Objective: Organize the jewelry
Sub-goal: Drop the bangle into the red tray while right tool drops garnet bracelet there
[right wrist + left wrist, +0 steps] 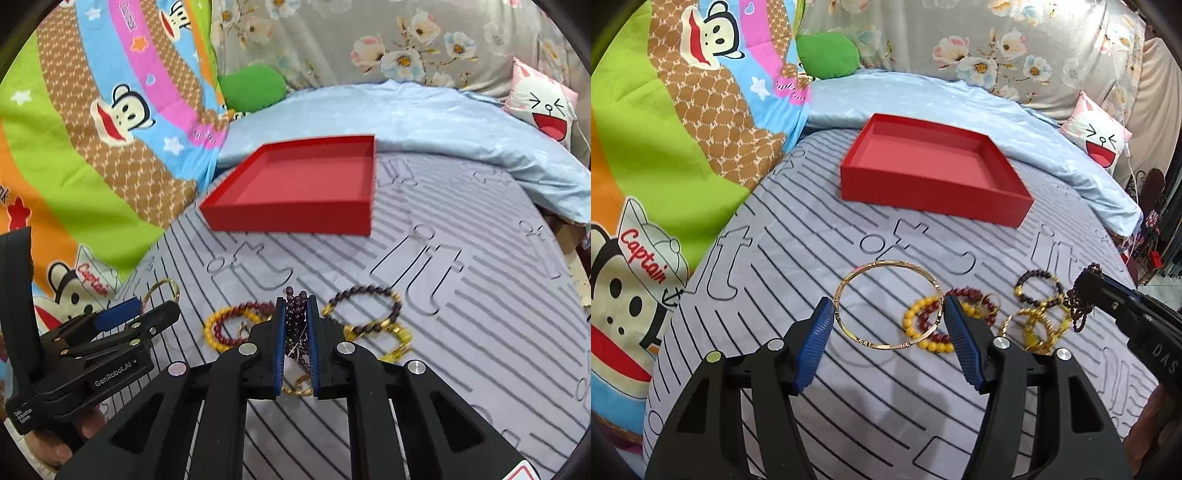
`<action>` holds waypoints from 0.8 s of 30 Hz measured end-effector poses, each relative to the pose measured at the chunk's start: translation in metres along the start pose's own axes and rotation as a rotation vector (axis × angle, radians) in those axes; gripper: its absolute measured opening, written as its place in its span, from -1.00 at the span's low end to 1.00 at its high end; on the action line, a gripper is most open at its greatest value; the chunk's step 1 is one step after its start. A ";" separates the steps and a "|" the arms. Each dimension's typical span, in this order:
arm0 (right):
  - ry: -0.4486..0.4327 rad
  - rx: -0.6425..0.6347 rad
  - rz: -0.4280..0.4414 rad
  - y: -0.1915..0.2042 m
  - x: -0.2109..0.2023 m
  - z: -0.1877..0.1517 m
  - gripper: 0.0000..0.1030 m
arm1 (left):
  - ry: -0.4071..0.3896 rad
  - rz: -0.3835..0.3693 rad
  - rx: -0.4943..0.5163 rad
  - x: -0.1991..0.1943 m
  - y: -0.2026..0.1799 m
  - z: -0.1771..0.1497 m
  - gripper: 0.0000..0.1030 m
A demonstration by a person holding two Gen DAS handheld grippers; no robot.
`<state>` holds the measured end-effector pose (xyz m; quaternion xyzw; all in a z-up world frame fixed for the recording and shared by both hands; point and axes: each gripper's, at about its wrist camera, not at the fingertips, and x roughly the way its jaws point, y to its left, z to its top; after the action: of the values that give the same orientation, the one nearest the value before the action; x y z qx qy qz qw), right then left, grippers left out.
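The right tool point(296, 306) pinches a dark purple bead strand point(295, 314), lifted above the bed point(461, 332). The left tool point(888, 308) is spread around a gold bangle point(886, 303), its pads apparently touching the rim. Other bracelets point(364, 314) lie nearby; the red tray point(934, 173) sits beyond.

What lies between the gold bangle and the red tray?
Only bare striped sheet: the left wrist view shows nothing on the stretch between the gold bangle and the red tray.
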<state>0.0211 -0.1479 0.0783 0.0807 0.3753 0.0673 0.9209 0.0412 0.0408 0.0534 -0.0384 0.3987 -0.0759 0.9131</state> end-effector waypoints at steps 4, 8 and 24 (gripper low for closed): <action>-0.019 0.001 0.004 -0.006 0.000 0.019 -0.80 | -0.023 -0.005 0.022 -0.001 -0.004 0.019 0.14; -0.027 -0.011 0.011 -0.010 0.012 0.047 -0.80 | -0.049 -0.010 0.050 0.006 -0.009 0.045 0.14; 0.015 -0.024 0.014 -0.034 0.149 0.203 -0.80 | -0.052 -0.038 0.138 0.137 -0.024 0.206 0.14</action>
<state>0.2716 -0.1732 0.1129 0.0716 0.3810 0.0788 0.9184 0.2818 -0.0041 0.0971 0.0150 0.3677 -0.1195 0.9221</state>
